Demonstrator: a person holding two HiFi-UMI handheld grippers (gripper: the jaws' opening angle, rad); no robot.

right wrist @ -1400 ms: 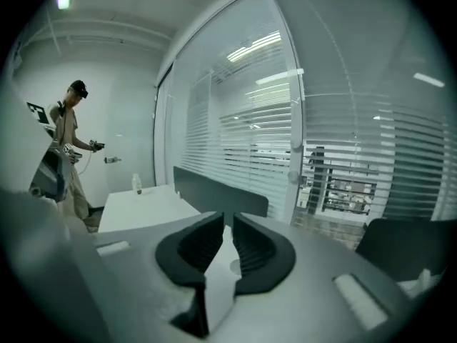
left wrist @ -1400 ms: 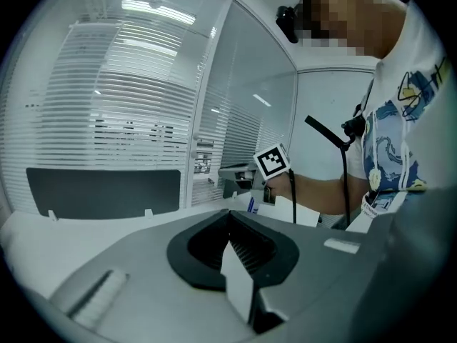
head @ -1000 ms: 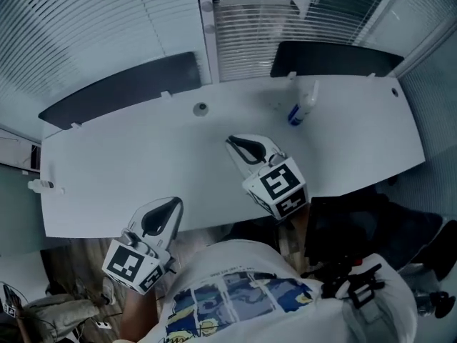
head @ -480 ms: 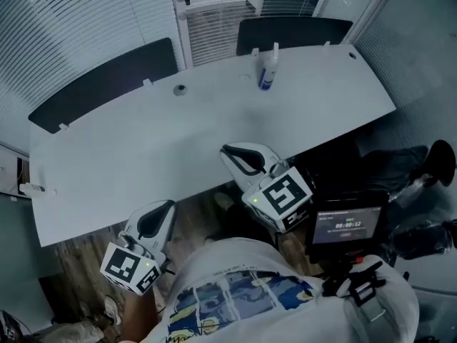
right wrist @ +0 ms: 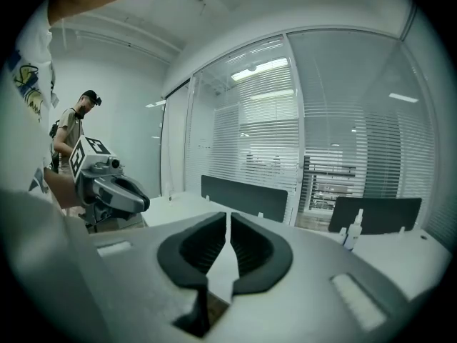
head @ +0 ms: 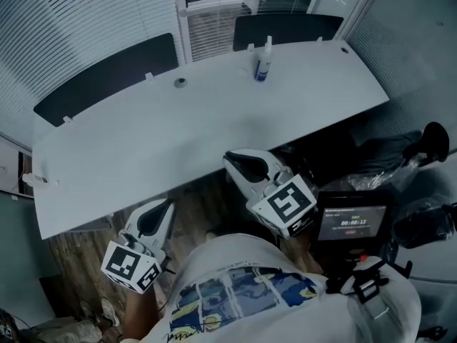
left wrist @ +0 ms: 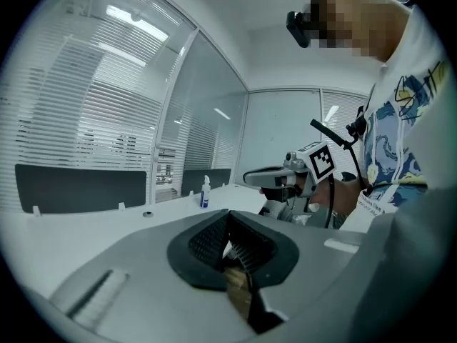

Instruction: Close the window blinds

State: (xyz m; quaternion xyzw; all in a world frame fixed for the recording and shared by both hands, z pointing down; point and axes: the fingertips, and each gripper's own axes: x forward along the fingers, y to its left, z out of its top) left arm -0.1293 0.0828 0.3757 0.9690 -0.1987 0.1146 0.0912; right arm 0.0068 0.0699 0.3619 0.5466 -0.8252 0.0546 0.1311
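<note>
desk (head: 178, 127) holds 1 bottle (head: 262, 61) nr blinds (head: 86, 13), contents unclear.

White desk (head: 178, 141): spray bottle (head: 263, 61) upright near the far edge, right of centre. Small round cap (head: 181, 82) near the far edge, centre. Two dark panels (head: 107, 77) line the far edge. Lit display (head: 355, 222) off the near-right corner.

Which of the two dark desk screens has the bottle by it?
The shorter right screen; the bottle stands before its left end. The longer left screen has none nearby.
</note>
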